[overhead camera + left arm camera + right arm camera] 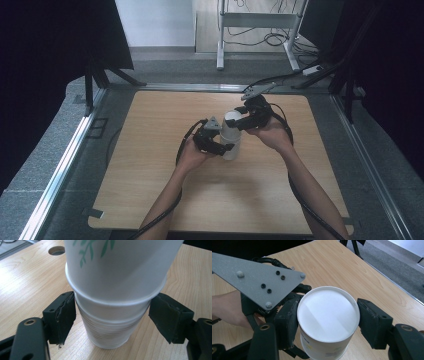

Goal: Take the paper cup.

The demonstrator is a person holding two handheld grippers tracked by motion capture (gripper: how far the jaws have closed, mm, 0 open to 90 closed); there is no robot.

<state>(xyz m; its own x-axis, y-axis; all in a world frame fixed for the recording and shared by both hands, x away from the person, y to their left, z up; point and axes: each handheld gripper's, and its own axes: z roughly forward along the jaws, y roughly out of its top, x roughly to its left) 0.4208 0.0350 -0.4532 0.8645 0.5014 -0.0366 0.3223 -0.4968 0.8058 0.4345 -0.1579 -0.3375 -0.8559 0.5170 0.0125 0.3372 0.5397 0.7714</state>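
Note:
Two white paper cups are nested near the middle of the wooden table [150, 190]. The lower cup [110, 332] stands on the table, its ribbed wall between the pads of my left gripper [112, 317], which is shut on it just under its rim. The upper cup [117, 272], printed with green leaves, sits inside it and tilts slightly. My right gripper [328, 325] is shut on the upper cup [328, 312] near its round white top. In the high view the cups [231, 137] stand between the left gripper [220, 146] and the right gripper [241, 121].
A round hole [57, 250] is cut in the tabletop behind the cups. Metal rails [65, 160] run along both sides of the table. A desk frame with cables [260, 30] stands on the floor beyond the far edge, and black curtains hang left and right.

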